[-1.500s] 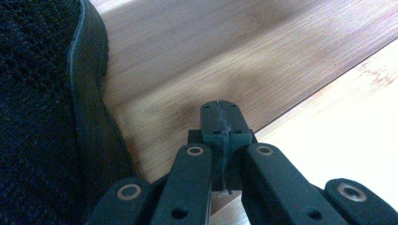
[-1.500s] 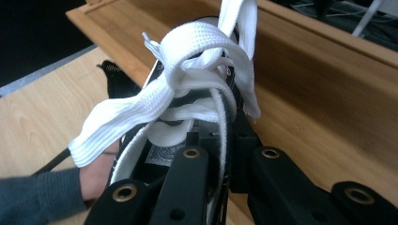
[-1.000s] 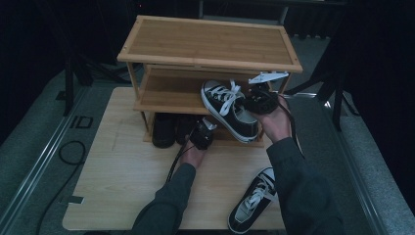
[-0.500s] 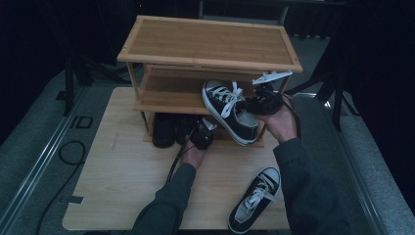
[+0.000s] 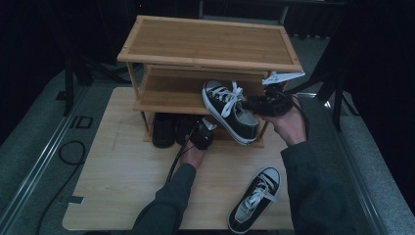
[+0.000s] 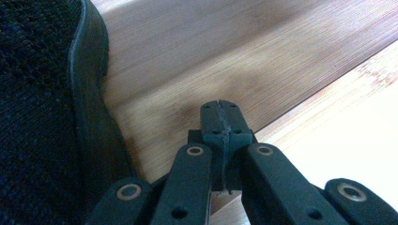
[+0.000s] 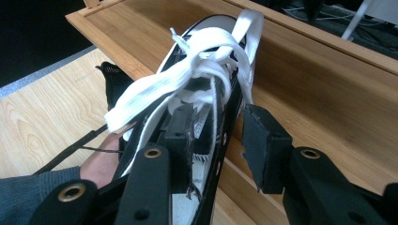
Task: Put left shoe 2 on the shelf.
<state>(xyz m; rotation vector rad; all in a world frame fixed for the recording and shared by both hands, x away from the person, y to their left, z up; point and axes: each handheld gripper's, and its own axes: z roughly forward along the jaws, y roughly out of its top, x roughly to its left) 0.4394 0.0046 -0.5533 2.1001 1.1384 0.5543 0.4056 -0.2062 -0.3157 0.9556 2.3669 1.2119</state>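
At the rack's (image 5: pixel 147 105) middle shelf, toward three o'clock, the sneaker (image 5: pixel 230 110) rests toe-in, so the right gripper (image 7: pixel 220 140), its jaws just opening, straddles its collar without pressing, while the left gripper (image 6: pixel 220 117) sits closed and empty below.

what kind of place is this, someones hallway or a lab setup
Most likely a staged recording setup, not a lived-in hallway. A bamboo shoe rack stands on a wooden table rather than on the floor, dark drapes surround it, a cable lies beside the table, and stand legs rise at the side.
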